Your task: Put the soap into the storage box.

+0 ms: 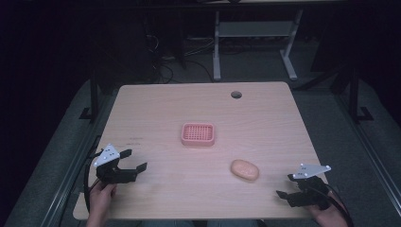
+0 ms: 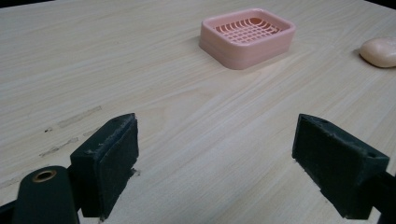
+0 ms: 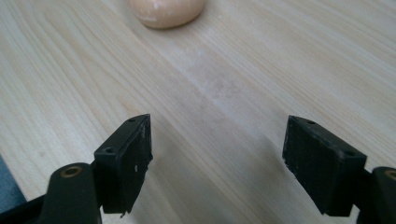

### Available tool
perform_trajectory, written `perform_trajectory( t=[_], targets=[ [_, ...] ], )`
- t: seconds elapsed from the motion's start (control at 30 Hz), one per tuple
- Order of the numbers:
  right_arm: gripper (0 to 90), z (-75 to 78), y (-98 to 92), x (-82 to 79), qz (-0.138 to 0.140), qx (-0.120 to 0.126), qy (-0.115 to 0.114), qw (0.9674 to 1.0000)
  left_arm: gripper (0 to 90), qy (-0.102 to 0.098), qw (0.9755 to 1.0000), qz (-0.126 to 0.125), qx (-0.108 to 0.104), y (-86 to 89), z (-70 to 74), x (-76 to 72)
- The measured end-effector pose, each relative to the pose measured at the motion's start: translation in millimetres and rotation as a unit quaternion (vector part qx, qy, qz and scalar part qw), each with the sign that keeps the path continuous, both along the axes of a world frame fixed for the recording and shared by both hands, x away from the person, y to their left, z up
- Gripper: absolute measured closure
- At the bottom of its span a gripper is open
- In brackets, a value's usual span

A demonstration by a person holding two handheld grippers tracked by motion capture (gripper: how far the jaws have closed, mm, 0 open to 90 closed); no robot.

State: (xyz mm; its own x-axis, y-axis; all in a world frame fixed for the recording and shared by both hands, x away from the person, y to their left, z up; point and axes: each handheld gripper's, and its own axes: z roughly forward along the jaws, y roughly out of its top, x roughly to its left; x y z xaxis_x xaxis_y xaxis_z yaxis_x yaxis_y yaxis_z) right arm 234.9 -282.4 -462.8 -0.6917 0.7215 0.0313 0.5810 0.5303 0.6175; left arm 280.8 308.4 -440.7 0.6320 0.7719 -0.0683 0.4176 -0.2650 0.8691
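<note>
The peach soap bar (image 1: 244, 169) lay on the desk (image 1: 156, 109), just ahead of the right gripper (image 1: 285, 185), whose jaws stood spread and empty. The left gripper (image 1: 134, 160) hovered near the desk's left edge, jaws likewise spread, well apart from the pink soap dish (image 1: 198, 134) at the middle.

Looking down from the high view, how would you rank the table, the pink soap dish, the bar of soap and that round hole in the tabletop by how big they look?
1. Table, by far the largest.
2. Pink soap dish.
3. Bar of soap, a little smaller than the dish, though it lies nearer the camera.
4. Round hole, the smallest.
</note>
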Motion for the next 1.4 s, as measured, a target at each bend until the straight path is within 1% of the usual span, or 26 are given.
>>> perform_trajectory(
  t=[0.07,0.13,0.23,0.27,0.37,0.4,0.57,0.63,0.7,0.8,1.0,1.03,1.17,1.3,1.4],
  targets=[
    [23.6,0.5,1.8,0.5,0.004,0.004,0.002,1.0000,14.3,-0.003,1.0000,-0.002,0.003,1.1,0.7,-0.4],
    [23.5,1.8,3.6,1.4,0.010,-0.001,0.002,0.9999,14.3,-0.003,1.0000,0.001,-0.001,1.4,0.8,-1.2],
    [23.5,3.7,7.3,2.7,0.013,-0.007,0.008,0.9999,14.3,-0.006,1.0000,0.001,0.002,2.9,1.0,-1.1],
    [23.5,5.3,11.0,5.1,0.019,-0.015,0.006,0.9997,14.3,-0.004,1.0000,0.005,-0.001,3.7,0.9,-1.1],
    [23.5,7.2,14.8,8.8,0.025,-0.015,0.010,0.9995,14.3,-0.003,1.0000,0.007,-0.002,4.7,0.8,-1.0],
    [23.5,10.0,19.6,11.7,0.031,-0.023,0.011,0.9992,14.3,-0.004,1.0000,0.007,-0.003,5.0,0.8,-1.0],
    [23.1,19.2,29.8,19.7,0.050,-0.030,0.009,0.9983,14.3,-0.005,1.0000,0.007,-0.002,4.9,1.2,-1.5],
    [23.1,21.6,32.8,21.6,0.054,-0.035,0.011,0.9979,14.3,-0.005,1.0000,0.005,0.001,5.0,1.4,-1.2],
    [23.1,23.9,35.4,24.4,0.061,-0.038,0.014,0.9973,14.3,-0.005,1.0000,0.007,0.000,5.0,1.3,-1.4],
    [23.1,26.5,38.8,27.5,0.067,-0.042,0.021,0.9966,14.3,-0.006,0.9999,0.008,-0.002,6.2,1.3,-0.9],
    [23.1,33.3,45.2,32.7,0.077,-0.050,0.022,0.9955,14.3,-0.005,0.9999,0.014,-0.006,8.9,1.6,-0.8],
    [23.1,34.2,45.9,34.0,0.079,-0.051,0.020,0.9953,14.3,-0.005,0.9999,0.015,-0.006,8.7,1.5,-0.9],
    [22.4,37.4,50.1,39.5,0.086,-0.056,0.024,0.9944,14.3,-0.006,0.9999,0.011,-0.003,8.0,1.5,-1.0],
    [22.3,40.3,55.8,45.2,0.095,-0.060,0.028,0.9933,14.3,-0.005,0.9999,0.012,-0.004,7.6,1.2,-0.6],
    [22.0,41.7,58.9,47.5,0.098,-0.061,0.027,0.9929,14.3,-0.005,0.9999,0.011,-0.002,8.1,1.3,-0.5]
  ],
)
